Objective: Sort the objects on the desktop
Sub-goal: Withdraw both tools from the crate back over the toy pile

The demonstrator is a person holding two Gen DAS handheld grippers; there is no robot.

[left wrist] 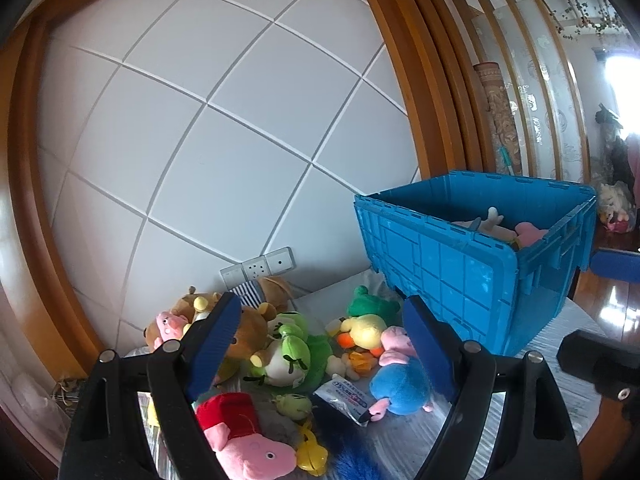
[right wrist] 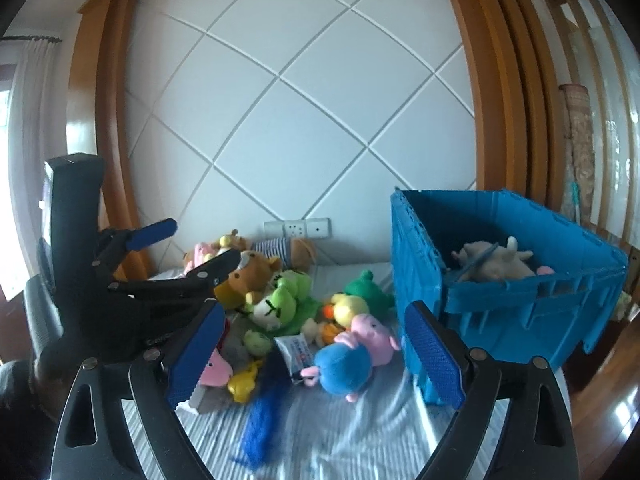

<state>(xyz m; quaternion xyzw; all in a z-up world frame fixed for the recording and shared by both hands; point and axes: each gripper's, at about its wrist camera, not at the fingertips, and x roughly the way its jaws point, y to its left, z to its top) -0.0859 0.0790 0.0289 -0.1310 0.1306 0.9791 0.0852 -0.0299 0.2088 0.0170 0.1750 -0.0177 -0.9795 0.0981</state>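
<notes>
A heap of plush toys lies on a striped cloth (right wrist: 360,432): a pink pig in blue (left wrist: 400,380) (right wrist: 352,360), a green frog (left wrist: 292,352) (right wrist: 280,300), a yellow duck (left wrist: 364,332), a pink pig in red (left wrist: 240,432) and a brown bear (right wrist: 248,276). To their right stands a blue crate (left wrist: 480,264) (right wrist: 520,312) with a pale plush (right wrist: 496,260) inside. My left gripper (left wrist: 322,320) hovers open over the heap, touching nothing. My right gripper (right wrist: 316,320) is open above the pig in blue, its right finger close to the crate.
A white packet (left wrist: 344,398) and a blue fluffy thing (right wrist: 262,420) lie among the toys. The padded wall with a socket strip (right wrist: 298,228) closes the back. Wooden frames stand on both sides, and a wood floor (left wrist: 616,308) drops off beyond the crate.
</notes>
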